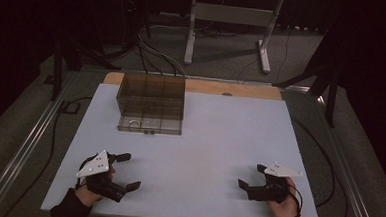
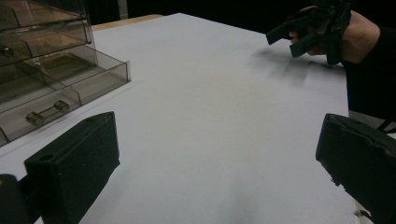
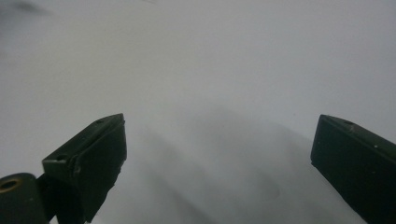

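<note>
Drawer cabinet [image 1: 151,104], set at the table's [image 1: 218,155] far edge well beyond both empty, wide-spread grippers [image 1: 126,171] [image 1: 252,175], could be pushed backward if its small bottom handle [image 2: 46,112] is missed.

Smoky translucent drawer box [image 1: 150,104], white table [image 1: 219,150], black grippers.

The smoked, glossy transparent plastic drawer unit [image 1: 151,104] is resting on a matt, smooth white table sheet [image 1: 219,150] edged by bare wood [image 1: 242,89].
</note>
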The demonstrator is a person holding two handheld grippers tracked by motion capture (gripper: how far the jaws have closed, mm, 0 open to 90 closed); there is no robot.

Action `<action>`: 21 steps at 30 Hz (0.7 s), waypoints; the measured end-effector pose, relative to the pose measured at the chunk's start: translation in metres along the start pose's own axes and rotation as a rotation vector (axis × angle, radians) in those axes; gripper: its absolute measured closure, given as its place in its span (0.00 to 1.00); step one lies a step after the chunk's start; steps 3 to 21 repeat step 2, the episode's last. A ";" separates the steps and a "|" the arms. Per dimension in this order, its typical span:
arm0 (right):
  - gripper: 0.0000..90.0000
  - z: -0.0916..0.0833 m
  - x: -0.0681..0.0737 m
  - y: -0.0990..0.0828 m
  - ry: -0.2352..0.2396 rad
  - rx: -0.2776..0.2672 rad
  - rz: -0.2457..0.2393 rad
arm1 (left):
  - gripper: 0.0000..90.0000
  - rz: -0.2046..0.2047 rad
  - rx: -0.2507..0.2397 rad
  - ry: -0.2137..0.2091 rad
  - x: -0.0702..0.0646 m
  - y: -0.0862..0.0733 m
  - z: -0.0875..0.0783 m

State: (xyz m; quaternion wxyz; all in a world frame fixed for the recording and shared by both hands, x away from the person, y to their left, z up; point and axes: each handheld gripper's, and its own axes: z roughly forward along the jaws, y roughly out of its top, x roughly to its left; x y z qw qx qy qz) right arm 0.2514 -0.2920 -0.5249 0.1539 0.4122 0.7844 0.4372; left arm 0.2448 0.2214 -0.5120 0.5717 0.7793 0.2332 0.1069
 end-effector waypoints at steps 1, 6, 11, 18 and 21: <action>0.04 0.000 0.000 0.000 0.002 -0.002 0.001 | 0.01 0.001 0.001 0.001 0.000 0.000 0.000; 0.04 0.000 0.000 0.000 0.003 -0.002 0.000 | 0.01 0.001 0.001 0.001 0.000 0.000 0.000; 0.04 0.000 0.000 0.000 0.003 -0.002 0.000 | 0.01 0.001 0.001 0.001 0.000 0.000 0.000; 0.04 0.000 0.000 0.000 0.003 -0.002 0.000 | 0.01 0.001 0.001 0.001 0.000 0.000 0.000; 0.04 0.000 0.000 0.000 0.003 -0.002 0.000 | 0.01 0.001 0.001 0.001 0.000 0.000 0.000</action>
